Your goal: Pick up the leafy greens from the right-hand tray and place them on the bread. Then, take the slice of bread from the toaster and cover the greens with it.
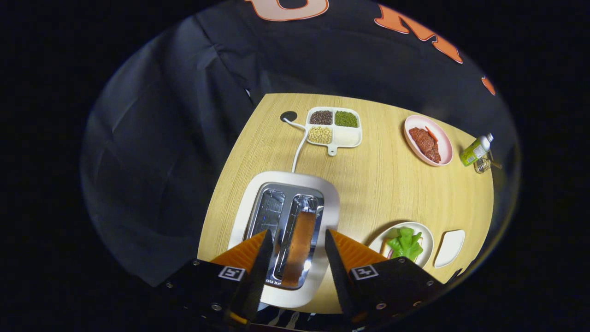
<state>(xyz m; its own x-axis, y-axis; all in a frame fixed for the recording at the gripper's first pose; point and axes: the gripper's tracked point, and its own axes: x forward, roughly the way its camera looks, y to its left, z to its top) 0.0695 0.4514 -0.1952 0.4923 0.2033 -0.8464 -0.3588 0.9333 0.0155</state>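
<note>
Two fingers of my gripper (295, 251) hung released over the toaster (286, 230) — straddling the bread slice (299, 246) at lower centre, lined up for grabbing.

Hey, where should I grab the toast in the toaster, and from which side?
Take the toast by its top edge, coming straight down from above. It stands on edge in the toaster's slot, so only that edge is free. The open gripper already hangs over it, a finger on each flat side.

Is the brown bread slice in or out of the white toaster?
In: the brown bread slice stands in the white toaster's slot, between the open gripper.
</note>
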